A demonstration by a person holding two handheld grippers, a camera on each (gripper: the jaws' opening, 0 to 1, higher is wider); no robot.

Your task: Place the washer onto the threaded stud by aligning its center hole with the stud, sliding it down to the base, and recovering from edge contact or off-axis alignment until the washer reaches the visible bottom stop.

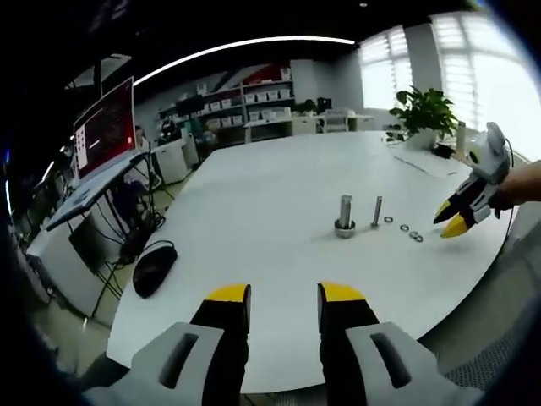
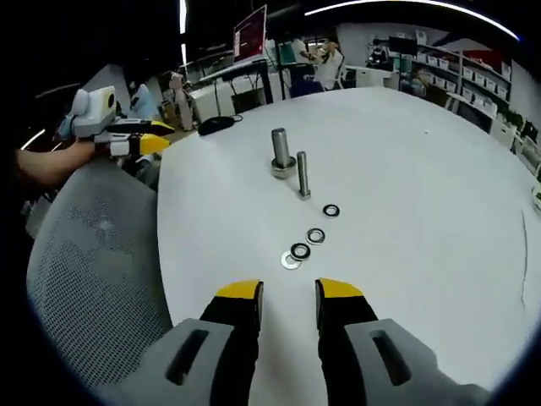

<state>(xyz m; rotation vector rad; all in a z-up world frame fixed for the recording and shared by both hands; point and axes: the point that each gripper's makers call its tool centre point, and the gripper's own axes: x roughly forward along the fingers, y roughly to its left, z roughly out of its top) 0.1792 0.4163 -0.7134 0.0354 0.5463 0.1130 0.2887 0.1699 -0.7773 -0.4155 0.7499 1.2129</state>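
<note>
Washers (image 2: 308,240) lie in a short curved row on the white table (image 2: 406,161), just beside the thin stud (image 2: 303,176) — four can be counted in the right gripper view, though their holes are too small to judge. Beyond the stud stands a thicker stud (image 2: 280,152) on a collar. A black mouse (image 1: 155,267) sits well apart from them, near the table edge. Both grippers hover above the table; the left gripper (image 1: 283,294) and the right gripper (image 2: 287,290) have jaws apart, holding nothing.

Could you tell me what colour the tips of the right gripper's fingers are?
Yellow, on black fingers; clearest in the right gripper view.
</note>
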